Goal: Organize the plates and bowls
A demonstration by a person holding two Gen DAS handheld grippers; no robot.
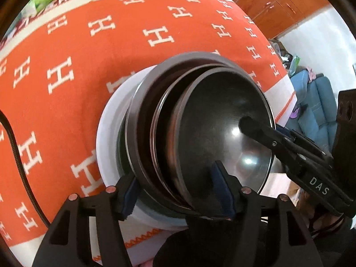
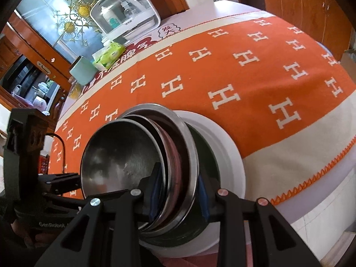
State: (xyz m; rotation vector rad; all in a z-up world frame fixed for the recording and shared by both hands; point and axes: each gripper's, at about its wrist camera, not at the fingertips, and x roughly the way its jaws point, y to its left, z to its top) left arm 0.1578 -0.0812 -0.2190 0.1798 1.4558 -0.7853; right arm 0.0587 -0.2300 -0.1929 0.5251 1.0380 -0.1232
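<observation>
A nested stack of dark metal bowls (image 1: 200,133) sits on a round white plate (image 1: 106,133) near the edge of the desk, on an orange cloth patterned with white H letters (image 1: 89,44). The left gripper (image 1: 178,191) is clamped across the stack's near rim. The right gripper (image 2: 178,195) is likewise clamped on the opposite rim, one finger inside the top bowl.

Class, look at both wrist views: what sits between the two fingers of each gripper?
The rims of the nested metal bowls. The left gripper spans them in the left wrist view; the right gripper spans the opposite side in the right wrist view.
</observation>
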